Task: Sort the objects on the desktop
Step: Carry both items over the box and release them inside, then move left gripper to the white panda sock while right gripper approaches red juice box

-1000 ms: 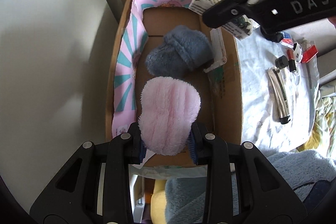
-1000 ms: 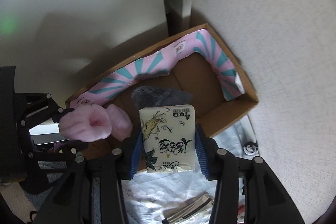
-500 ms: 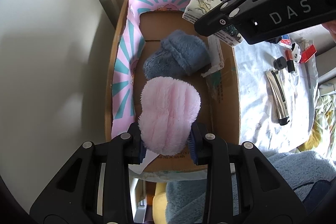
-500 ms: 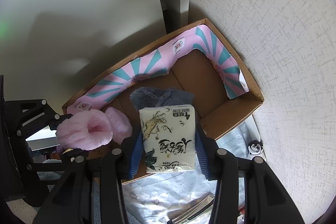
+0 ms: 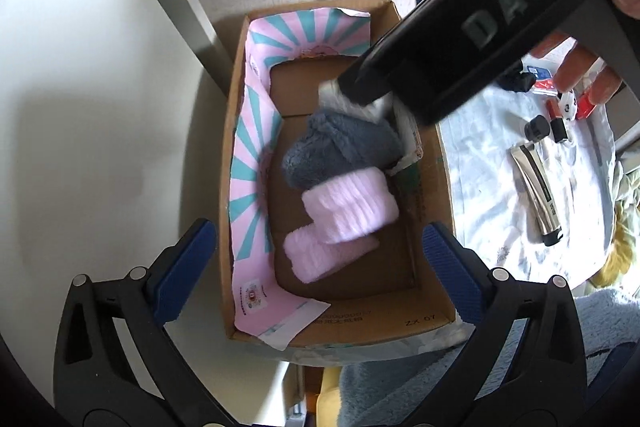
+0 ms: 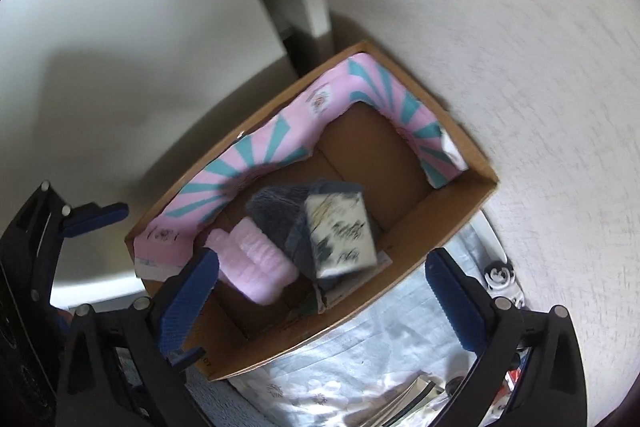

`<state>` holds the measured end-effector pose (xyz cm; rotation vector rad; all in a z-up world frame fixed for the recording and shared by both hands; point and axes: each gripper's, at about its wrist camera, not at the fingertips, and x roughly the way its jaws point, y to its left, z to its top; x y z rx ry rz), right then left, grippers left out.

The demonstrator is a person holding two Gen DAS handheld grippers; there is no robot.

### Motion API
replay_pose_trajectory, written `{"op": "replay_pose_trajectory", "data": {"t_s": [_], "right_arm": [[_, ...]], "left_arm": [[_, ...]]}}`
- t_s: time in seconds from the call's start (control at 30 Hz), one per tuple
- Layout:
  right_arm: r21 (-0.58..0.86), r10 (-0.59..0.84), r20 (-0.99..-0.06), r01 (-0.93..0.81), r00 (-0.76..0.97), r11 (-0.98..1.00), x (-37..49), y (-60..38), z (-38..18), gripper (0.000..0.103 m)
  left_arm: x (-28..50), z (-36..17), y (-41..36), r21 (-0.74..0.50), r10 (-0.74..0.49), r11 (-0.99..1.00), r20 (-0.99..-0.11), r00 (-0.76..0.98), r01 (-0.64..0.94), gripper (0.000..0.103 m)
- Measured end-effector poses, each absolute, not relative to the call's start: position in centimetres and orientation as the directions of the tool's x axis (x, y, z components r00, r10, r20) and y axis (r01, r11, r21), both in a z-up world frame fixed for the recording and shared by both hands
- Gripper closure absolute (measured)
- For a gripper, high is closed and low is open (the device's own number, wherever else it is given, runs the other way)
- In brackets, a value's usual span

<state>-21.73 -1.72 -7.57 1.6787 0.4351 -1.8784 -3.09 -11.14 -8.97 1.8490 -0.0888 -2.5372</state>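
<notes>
In the left wrist view our right gripper's body hides most of the tissue pack (image 5: pixel 352 103); our left gripper (image 5: pixel 320 267) gapes empty over the cardboard box (image 5: pixel 340 327), where the pink slipper (image 5: pixel 344 223) lies against the grey slipper (image 5: pixel 340 151), a silver tube (image 5: pixel 538 193) at 3 o'clock. In the right wrist view our right gripper (image 6: pixel 320 291) is spread empty, and the blurred pack (image 6: pixel 340 231) rests on the grey slipper (image 6: pixel 276 211) inside the box (image 6: pixel 440 219).

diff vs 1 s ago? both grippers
Both let go. Left gripper opened; the pink slipper now lies in the cardboard box. Right gripper opened; the tissue pack sits on the grey slipper. Grey slipper and the tube unmoved.
</notes>
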Motion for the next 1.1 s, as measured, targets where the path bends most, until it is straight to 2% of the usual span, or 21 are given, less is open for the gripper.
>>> {"op": "replay_pose_trajectory", "data": {"t_s": [0.6, 0.77, 0.9, 1.1], "right_arm": [[0.146, -0.208, -0.976, 0.532, -0.058, -0.834, -20.5, 3.5, -6.6, 0.0], [0.145, -0.172, -0.985, 0.503, -0.007, -0.852, -20.0, 5.1, -6.6, 0.0], [0.066, -0.12, -0.989, 0.478, -0.084, -0.876, -19.2, 7.1, -5.5, 0.0], [0.083, -0.132, -0.987, 0.421, -0.088, -0.903, -18.1, 11.1, -4.4, 0.0]], "left_arm": [[-3.4, -9.3, -9.1, -0.015, 0.042, -0.995, -0.961, -0.273, -0.1, 0.0], [-3.8, -9.1, -8.5, -0.022, 0.054, -0.993, -0.96, -0.273, -0.12, 0.0], [-4.3, -8.6, -7.8, -0.044, 0.08, -0.99, -0.956, -0.281, -0.132, 0.0], [-5.1, -7.8, -6.3, -0.053, 0.103, -0.984, -0.949, -0.298, -0.171, 0.0]]}}
